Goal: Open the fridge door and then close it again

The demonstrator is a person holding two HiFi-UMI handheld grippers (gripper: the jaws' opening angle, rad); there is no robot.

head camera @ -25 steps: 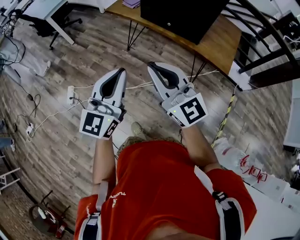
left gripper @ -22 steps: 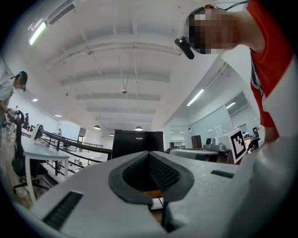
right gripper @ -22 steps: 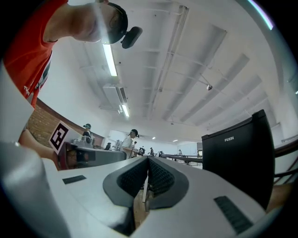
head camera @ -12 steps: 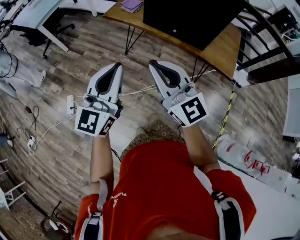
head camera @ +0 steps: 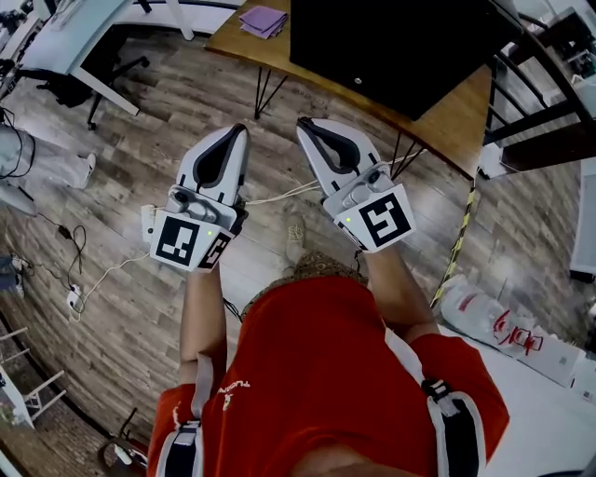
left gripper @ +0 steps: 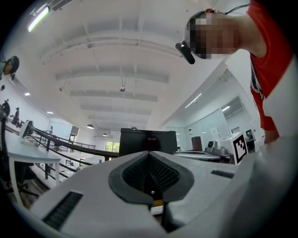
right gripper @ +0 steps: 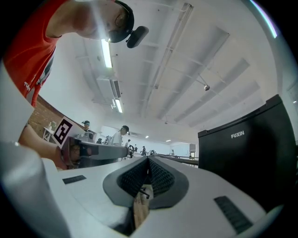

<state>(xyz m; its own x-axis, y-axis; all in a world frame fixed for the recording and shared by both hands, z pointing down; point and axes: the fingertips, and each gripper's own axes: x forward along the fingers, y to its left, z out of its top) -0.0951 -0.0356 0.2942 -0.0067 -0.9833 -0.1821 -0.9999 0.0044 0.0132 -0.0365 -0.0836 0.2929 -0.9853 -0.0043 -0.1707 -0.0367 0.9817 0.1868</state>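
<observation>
**Operator:** How far along am I?

**Spotter:** By the look of it, you haven't begun. The fridge (head camera: 400, 47) sits on the desk (head camera: 452, 93), filling most of its top up to the near edge. Its door looks shut and nothing touches it. Opening and closing are both left to do. Your left gripper (head camera: 239, 132) and right gripper (head camera: 304, 127) hang side by side over the floor, short of the desk's near edge. Both point towards the fridge.

**Operator:** And the claws?

**Spotter:** Both are pressed together with nothing between them. You'd need to part one before it can take the door's edge, and I can't make out a handle from here.

**Operator:** Anything in the way?

**Spotter:** Purple papers (head camera: 263, 19) lie at the desk's left corner, well clear of the fridge. A cable (head camera: 279, 194) crosses the floor under your grippers, and a power strip (head camera: 146, 219) lies to your left, so mind your feet. A dark railing (head camera: 535, 88) stands past the desk's right end and may crowd the door's swing.
</observation>
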